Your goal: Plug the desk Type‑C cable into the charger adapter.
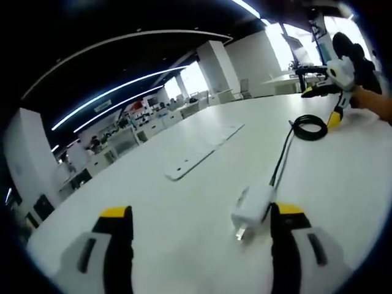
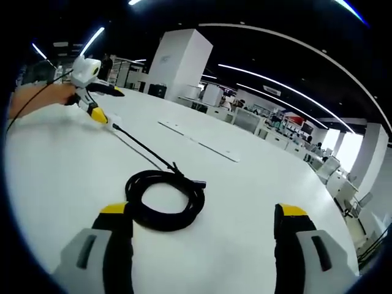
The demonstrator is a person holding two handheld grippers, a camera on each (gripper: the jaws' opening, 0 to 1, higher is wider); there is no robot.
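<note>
Looking along the left gripper [image 1: 202, 236], its jaws stand apart over the white desk [image 1: 184, 208], the charger [image 1: 252, 208] just beside the right jaw with the cable [image 1: 282, 156] running off it.

Along the right gripper [image 2: 202, 236], also spread and empty, the coiled cable [image 2: 164, 199] lies ahead (nothing grasped yet); next comes gripping its plug [image 2: 197, 182].

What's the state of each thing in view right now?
charger adapter: lying on the table, cable attached at its far end, prongs toward the camera
cable: mostly coiled, loose end free
left gripper: open, adapter by one jaw
right gripper: open, holding nothing
table: white, flat panels on it
</note>
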